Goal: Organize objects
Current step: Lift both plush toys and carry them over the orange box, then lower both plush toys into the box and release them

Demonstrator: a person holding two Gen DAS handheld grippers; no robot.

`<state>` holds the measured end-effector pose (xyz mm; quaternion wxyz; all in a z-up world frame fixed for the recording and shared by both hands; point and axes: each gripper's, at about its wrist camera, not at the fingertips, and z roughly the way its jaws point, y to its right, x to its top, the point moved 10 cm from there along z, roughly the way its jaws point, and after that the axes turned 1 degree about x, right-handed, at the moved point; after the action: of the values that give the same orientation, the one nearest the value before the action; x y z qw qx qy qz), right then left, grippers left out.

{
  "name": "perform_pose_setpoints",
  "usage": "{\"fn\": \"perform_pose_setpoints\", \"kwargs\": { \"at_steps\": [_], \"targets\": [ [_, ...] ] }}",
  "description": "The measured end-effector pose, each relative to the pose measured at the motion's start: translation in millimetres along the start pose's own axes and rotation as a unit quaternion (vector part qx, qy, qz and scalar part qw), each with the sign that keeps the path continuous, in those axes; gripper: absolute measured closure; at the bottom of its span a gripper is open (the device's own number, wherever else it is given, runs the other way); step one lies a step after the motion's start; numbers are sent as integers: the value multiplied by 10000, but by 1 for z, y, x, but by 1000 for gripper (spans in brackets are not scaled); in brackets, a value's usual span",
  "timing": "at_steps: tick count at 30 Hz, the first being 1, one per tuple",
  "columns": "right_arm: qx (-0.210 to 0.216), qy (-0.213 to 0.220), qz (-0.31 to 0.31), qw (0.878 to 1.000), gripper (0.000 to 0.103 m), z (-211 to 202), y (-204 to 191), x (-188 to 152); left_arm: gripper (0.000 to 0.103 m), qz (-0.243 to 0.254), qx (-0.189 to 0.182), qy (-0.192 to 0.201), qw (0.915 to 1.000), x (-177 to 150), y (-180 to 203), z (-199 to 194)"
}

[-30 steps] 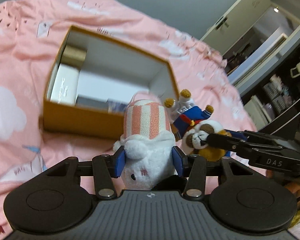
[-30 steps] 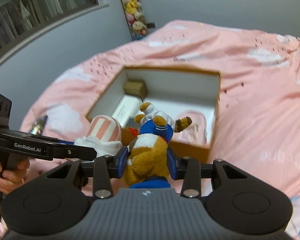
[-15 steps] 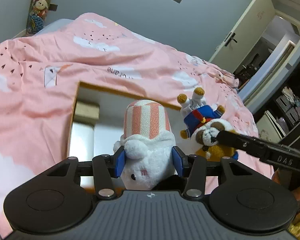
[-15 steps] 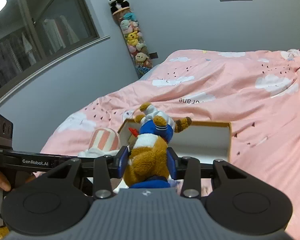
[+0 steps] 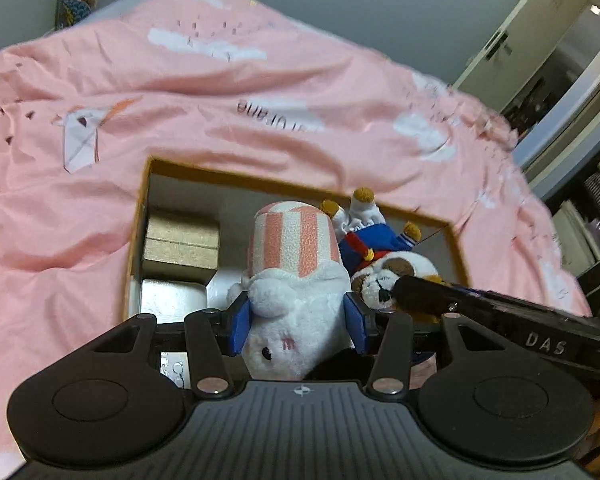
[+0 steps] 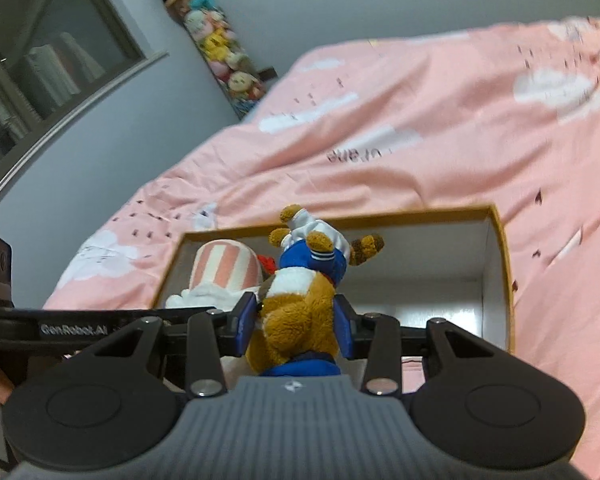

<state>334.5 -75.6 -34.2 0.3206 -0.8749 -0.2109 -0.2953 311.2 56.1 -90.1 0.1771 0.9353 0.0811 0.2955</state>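
Left claw [image 5: 296, 316] clamped on a white bunny [image 5: 296, 280], right claw [image 6: 296, 324] clamped on a brown bear [image 6: 300, 300], both held over the box [image 6: 496, 264], gold cartons [image 5: 180, 244] seen only by the left view, hanging toys [image 6: 216, 44] clearer in the right.

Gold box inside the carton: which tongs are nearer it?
Left. The left tongs hold the white plush just right of the gold box; the right tongs sit farther right.
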Motion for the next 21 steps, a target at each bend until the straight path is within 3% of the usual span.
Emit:
{"fn": "perform_pose_setpoints", "kwargs": {
  "at_steps": [12,21],
  "targets": [
    [-13,-358,375,9987,60,48,30,-4,48,246,307,-192,9990,-5,-12,42],
    [-386,-436,-518,9970,56,57,20,-3,40,469,461,-133,9977,-1,-8,50]
  ]
}}
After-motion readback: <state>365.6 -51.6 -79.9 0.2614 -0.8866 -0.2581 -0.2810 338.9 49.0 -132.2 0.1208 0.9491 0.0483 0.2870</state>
